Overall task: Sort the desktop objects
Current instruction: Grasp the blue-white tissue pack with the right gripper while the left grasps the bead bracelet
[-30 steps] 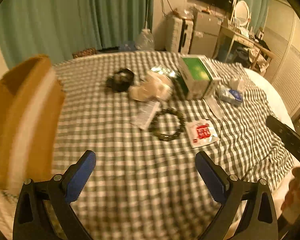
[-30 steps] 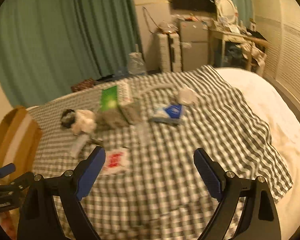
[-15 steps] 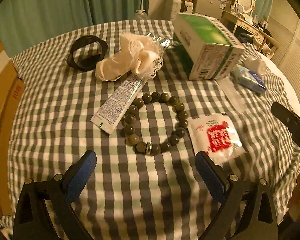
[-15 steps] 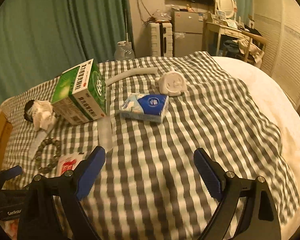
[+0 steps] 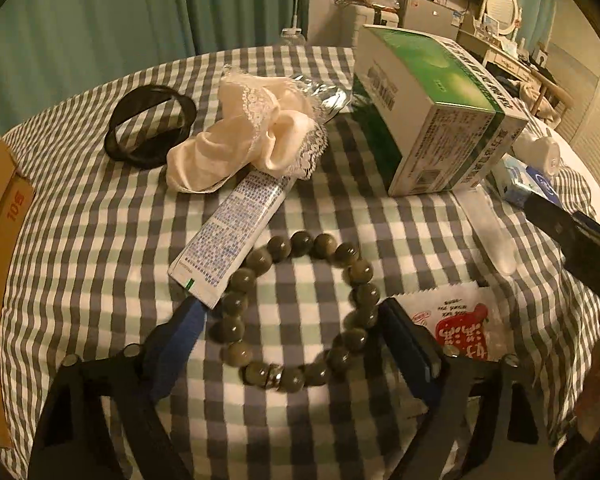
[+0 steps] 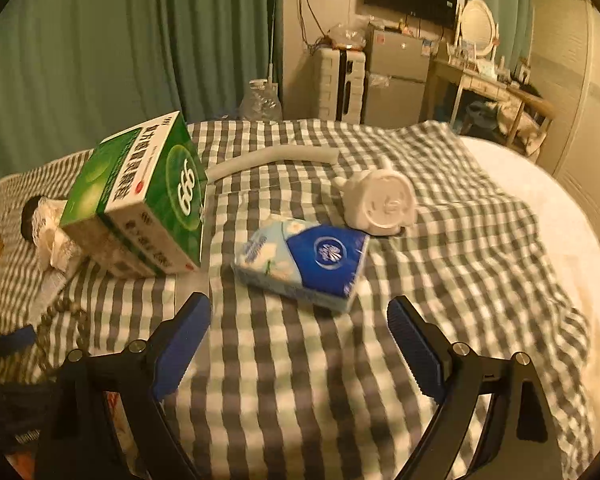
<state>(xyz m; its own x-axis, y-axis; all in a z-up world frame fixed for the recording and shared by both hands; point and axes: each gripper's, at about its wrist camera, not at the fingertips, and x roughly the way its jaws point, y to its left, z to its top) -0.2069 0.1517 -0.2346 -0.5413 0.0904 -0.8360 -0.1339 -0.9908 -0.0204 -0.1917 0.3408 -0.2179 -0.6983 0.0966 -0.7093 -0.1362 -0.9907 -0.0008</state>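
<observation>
On checked cloth (image 5: 100, 240): round glossy bead bracelet (image 5: 296, 312) between spread left tongs (image 5: 288, 316).

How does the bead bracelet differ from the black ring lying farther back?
The bead bracelet is a loop of separate olive-green beads; the black ring is one solid band. The bracelet lies between the open left gripper fingers; the ring touches the cream lace cloth. Both lie flat.

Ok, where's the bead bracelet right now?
Left wrist view, low centre: the bead bracelet lies between the open left tool fingers, touching the toothpaste tube.
</observation>
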